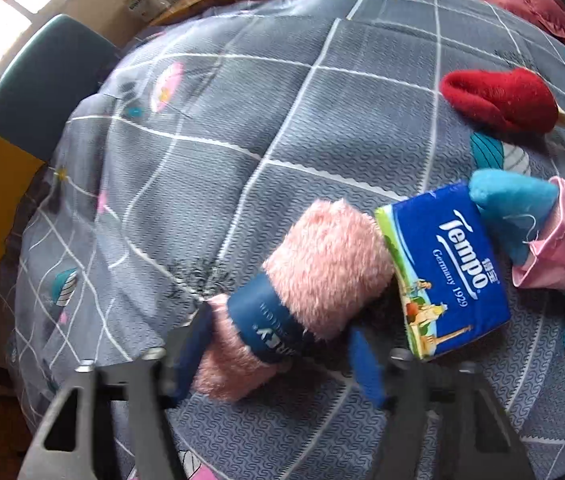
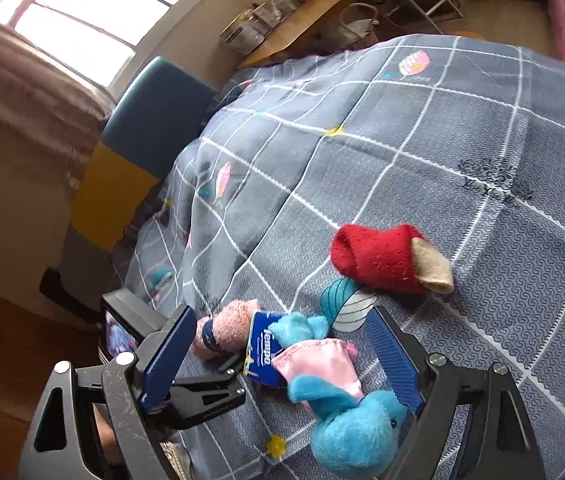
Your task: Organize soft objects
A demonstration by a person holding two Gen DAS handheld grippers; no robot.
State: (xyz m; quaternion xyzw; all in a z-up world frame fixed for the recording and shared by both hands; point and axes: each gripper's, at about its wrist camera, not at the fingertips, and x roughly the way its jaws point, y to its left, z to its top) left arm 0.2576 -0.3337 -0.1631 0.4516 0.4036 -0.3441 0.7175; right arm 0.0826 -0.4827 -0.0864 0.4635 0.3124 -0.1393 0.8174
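A rolled pink fluffy towel (image 1: 314,280) with a dark blue band lies on the grey checked bedspread (image 1: 242,140). My left gripper (image 1: 282,348) is open, its blue fingers on either side of the roll's near end. A blue Tempo tissue pack (image 1: 446,268) lies against the towel's far end. A blue plush toy (image 2: 346,432) in a pink dress lies beside the pack. My right gripper (image 2: 282,356) is open around the toy. A red rolled sock (image 2: 378,258) lies further back. The towel (image 2: 230,332) and the pack (image 2: 264,354) also show in the right wrist view.
The bed's left edge (image 2: 170,200) drops to a wooden floor. A teal and yellow chair (image 2: 150,128) stands beside the bed. A wooden desk with clutter (image 2: 302,20) stands behind. A pink satin quilt (image 1: 522,4) lies at the far right.
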